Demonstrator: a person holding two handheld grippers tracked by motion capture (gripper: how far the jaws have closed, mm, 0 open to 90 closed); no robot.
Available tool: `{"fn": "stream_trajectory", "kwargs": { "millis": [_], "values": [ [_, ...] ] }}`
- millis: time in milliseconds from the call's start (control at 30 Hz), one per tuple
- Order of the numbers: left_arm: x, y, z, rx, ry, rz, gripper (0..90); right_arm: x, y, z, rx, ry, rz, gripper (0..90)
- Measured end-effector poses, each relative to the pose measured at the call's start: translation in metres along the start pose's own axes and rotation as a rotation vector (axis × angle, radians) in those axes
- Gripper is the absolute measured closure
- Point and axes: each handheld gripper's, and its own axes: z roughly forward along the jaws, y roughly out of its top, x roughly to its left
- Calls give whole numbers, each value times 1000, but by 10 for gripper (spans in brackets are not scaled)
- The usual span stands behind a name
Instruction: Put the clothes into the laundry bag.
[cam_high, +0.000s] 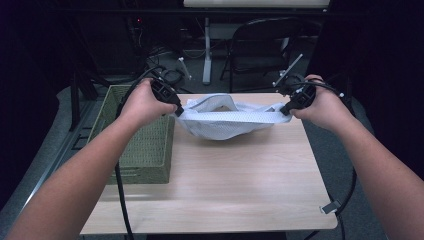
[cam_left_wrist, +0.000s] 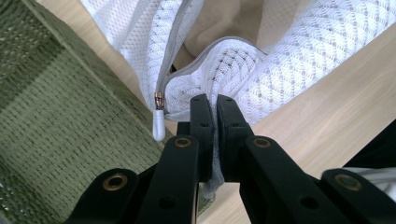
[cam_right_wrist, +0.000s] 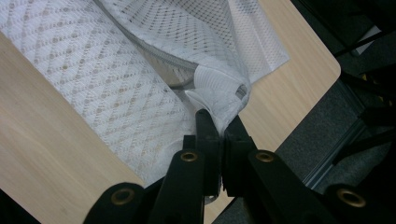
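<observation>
We see the left tool (cam_high: 177, 111) and right tool (cam_high: 286, 111) each clamped on an opposite end of the white mesh bag (cam_high: 225, 120), stretched sideways over the bench (cam_high: 225, 185), its left end nearer the green basket (cam_high: 142, 145).

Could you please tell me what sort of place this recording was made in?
Probably a lab or workshop set up for recording, not a home: a small wooden table on grey carpet, a folding chair and loose cables on the floor behind, against a dark backdrop.
</observation>
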Motion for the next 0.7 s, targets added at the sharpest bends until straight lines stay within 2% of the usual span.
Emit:
{"fn": "stream_trajectory", "kwargs": {
  "millis": [367,600,700],
  "values": [
    [-8,-16,13,21,-29,25,863,10,-15,9,4,35,2,876],
    [-14,-30,23,33,-56,34,860,23,-26,14,9,53,-29,875],
    [-14,-37,27,24,-71,26,857,28,-30,15,14,58,-39,875]
  ]
}}
